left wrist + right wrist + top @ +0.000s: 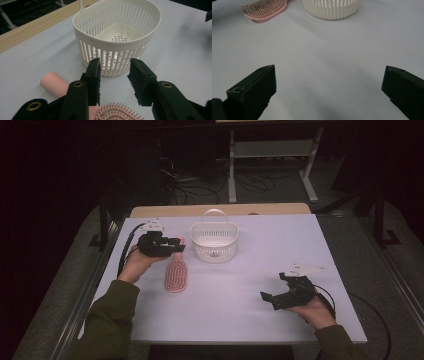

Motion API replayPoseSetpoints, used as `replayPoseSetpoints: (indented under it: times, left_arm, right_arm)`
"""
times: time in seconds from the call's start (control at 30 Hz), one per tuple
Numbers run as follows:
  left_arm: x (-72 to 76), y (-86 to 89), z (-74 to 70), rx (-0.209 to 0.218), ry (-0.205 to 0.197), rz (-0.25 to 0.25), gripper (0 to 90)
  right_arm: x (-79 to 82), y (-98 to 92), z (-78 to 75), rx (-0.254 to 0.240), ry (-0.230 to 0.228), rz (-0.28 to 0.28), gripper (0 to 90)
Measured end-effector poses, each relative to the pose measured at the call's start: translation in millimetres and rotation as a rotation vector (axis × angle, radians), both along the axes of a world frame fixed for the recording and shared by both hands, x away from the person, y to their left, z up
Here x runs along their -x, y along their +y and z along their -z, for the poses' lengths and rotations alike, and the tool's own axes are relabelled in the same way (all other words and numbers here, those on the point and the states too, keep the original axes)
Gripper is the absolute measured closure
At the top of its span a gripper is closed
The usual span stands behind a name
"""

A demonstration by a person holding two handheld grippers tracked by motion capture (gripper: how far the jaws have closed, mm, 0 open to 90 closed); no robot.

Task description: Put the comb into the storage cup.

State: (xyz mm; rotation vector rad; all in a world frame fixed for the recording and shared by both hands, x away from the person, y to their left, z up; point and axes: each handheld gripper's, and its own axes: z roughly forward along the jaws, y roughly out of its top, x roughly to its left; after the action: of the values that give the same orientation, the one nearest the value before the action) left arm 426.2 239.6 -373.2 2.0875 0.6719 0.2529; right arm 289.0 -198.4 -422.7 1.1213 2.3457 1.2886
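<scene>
Basket (214,241), one, white and slotted, sits at twelve o'clock on the table (240,320), nothing inside; one pink hairbrush (175,274) lies at its eight o'clock; left gripper (176,245) stands over the handle, jaws partly apart, gripping nothing; right gripper (269,299) spread wide at four o'clock.

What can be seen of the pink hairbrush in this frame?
The pink hairbrush looks like plastic: an oval head with rows of fine bristles facing up and a round, smooth handle. It lies flat on the white table, left of the white basket and apart from it. The left tool straddles its handle; whether the pads touch is unclear.
</scene>
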Motion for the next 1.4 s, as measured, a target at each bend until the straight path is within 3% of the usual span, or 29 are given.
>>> replayPoseSetpoints:
  times: [0.37, 1.0, 1.4]
  left_arm:
    - [-12.6, -4.6, 4.0, -0.046, 0.017, -0.003, 89.4]
    - [-39.4, -11.6, 26.6, -0.108, 0.056, -0.057, 90.0]
    - [-50.2, -12.0, 47.0, -0.143, 0.109, -0.079, 90.0]
  right_arm:
    - [0.5, -0.2, 0.0, -0.007, 0.0, 0.0, 0.0]
    - [0.3, -1.1, 0.1, -0.012, 0.002, 0.0, 0.0]
    - [0.5, -1.4, 0.5, -0.012, 0.002, -0.001, 0.0]
